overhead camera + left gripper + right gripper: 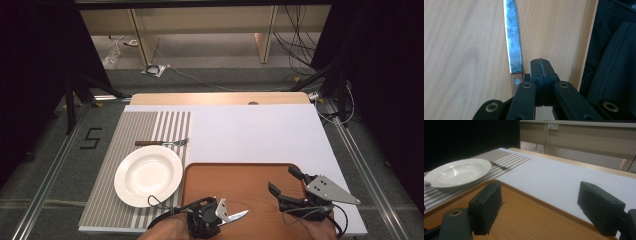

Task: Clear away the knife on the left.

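Closed beside knife (514, 47), left gripper (541, 68), gripping nothing; knife flat in tray (240, 180), near its front edge. Wide open over tray, right gripper (539, 208), empty. Left of tray, empty plate (148, 175); beyond it, fork (162, 143).

Black "5" on floor (91, 138)

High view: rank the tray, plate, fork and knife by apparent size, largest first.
1. tray
2. plate
3. fork
4. knife, unsure: the left gripper covers its handle, so it may match the fork.
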Motion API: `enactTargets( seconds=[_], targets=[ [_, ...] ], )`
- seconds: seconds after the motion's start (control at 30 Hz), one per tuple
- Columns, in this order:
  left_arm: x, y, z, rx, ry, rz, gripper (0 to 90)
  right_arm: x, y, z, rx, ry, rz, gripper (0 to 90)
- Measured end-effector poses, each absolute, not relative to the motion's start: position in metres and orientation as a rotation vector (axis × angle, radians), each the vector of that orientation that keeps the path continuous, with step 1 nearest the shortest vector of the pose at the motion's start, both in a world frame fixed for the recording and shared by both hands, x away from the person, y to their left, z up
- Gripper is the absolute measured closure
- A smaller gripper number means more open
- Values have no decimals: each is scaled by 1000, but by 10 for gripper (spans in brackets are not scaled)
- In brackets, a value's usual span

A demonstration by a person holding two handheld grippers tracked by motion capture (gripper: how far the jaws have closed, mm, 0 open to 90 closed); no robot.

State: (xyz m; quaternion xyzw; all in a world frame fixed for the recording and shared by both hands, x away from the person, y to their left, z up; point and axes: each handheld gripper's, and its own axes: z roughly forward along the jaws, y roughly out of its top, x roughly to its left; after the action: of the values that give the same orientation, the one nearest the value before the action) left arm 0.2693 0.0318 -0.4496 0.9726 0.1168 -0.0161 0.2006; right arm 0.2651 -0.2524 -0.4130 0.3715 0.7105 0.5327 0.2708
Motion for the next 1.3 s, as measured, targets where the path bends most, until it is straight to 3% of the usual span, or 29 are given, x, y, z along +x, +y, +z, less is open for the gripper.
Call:
enactTargets(
  seconds=[1.3],
  targets=[
    [310, 60, -459, 2685, 555, 140, 892, 265, -252, -413, 1002, 1921, 1434, 210]
  ],
)
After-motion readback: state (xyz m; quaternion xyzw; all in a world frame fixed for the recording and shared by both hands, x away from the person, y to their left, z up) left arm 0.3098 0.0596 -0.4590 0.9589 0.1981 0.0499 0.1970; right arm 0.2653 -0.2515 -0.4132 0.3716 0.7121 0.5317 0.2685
